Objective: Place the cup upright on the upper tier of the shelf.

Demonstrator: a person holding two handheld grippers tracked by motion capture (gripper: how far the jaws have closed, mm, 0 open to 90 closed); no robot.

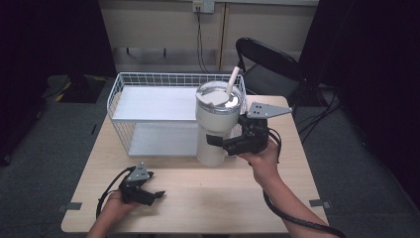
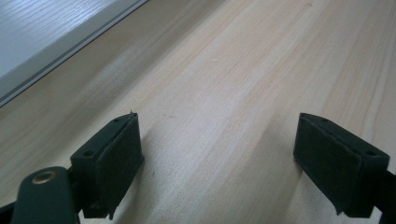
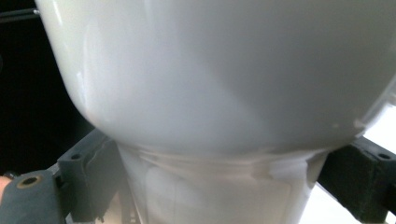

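Observation:
A white tumbler (image 1: 216, 124) with a lid and a pale straw (image 1: 233, 79) stands upright at the table's middle, just in front of the wire basket. My right gripper (image 1: 219, 142) comes in from the right and is shut on its narrow lower body. In the right gripper view the jaws press both sides of the tumbler (image 3: 219, 93), one jaw at each edge of its base, with the right gripper (image 3: 224, 186) low in the frame. My left gripper (image 1: 154, 186) rests near the table's front left, open. The left gripper (image 2: 219, 163) has bare wood between its pads.
A white wire basket (image 1: 119, 94) with a white shelf board stands at the back left of the wooden table (image 1: 198, 198). A black folding chair (image 1: 267, 64) is behind the table at the right. Grey carpet surrounds the table.

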